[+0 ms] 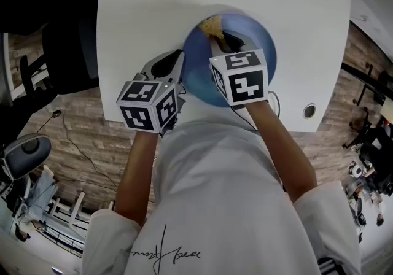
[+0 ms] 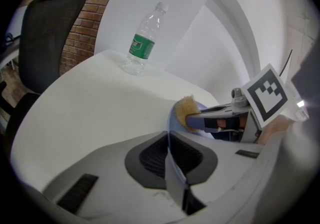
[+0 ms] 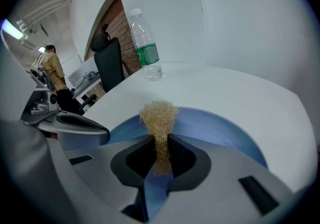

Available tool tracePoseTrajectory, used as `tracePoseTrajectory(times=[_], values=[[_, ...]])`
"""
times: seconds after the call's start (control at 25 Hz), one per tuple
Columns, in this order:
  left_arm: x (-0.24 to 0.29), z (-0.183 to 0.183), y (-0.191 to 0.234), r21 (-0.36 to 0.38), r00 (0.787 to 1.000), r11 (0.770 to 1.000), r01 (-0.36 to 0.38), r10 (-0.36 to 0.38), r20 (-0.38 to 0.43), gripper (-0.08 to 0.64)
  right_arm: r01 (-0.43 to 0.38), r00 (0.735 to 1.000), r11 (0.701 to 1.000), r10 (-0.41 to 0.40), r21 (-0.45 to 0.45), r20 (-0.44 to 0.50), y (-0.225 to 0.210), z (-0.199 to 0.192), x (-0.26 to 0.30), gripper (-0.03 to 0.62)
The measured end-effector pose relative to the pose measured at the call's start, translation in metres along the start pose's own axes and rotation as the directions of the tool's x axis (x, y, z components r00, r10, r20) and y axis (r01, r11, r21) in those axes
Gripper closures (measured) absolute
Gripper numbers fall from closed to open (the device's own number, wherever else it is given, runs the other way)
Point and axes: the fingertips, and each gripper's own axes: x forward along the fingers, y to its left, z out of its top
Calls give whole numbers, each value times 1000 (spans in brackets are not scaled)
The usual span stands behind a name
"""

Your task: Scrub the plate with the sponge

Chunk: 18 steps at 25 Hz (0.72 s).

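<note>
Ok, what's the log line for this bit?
left gripper: shut on plate rim | right gripper: shut on sponge | sponge over plate

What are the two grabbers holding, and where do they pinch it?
The right gripper pinches the tan, fibrous sponge by its thin near end, fluffy end out. The left gripper clamps the round blue plate by its rim.

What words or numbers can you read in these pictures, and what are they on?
No text is readable.
Green label on the water bottle: print too blurred to read.
Script on the white shirt: upside down, unreadable.
Left marker cube and right marker cube: black-and-white squares, no words.
</note>
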Motion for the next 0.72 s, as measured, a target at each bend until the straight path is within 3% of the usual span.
tracePoseTrajectory(times=[0.72], values=[[0, 1, -1, -9, 1000, 1000, -1, 1, 6, 540, -220, 974, 974, 216, -58, -74, 45, -14, 1, 549]])
